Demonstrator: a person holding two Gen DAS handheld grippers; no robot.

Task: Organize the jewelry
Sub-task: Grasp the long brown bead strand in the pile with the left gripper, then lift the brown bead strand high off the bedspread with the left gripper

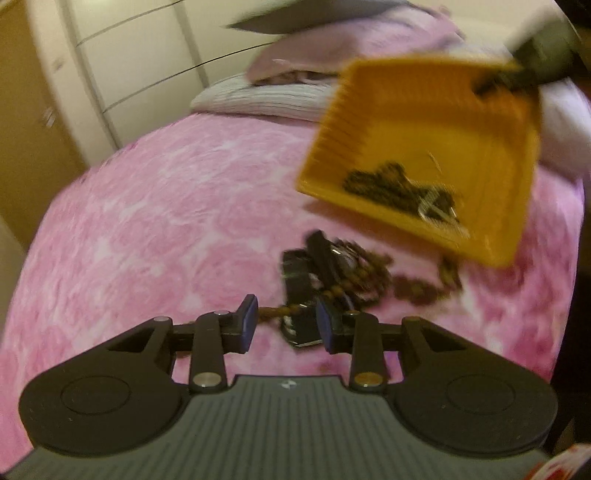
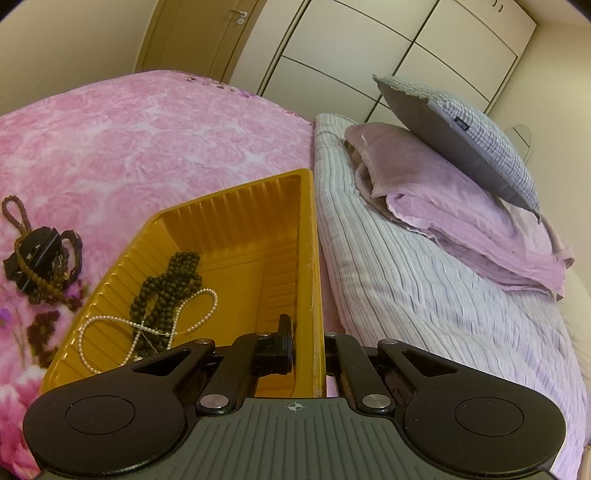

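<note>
So the right claw [image 2: 306,347] is clamped on the rim of the yellow tray [image 2: 236,229], lifted over the pink bed [image 2: 129,140] with dark beads [image 2: 166,288] and a pearl string [image 2: 199,317] inside. The left claw [image 1: 286,323] hangs spread apart over the tangled jewelry pile [image 1: 332,273] on the bed, pillows [image 2: 424,277] just beside the tray.

Home bedroom: pink floral bedspread [image 2: 140,125], stacked pillows [image 2: 461,147], white wardrobe [image 2: 369,48], door [image 2: 207,33].

glossy ribbed plastic tray [image 2: 236,221], fluffy pink blanket [image 2: 147,129], pearly beads [image 2: 199,295]
</note>
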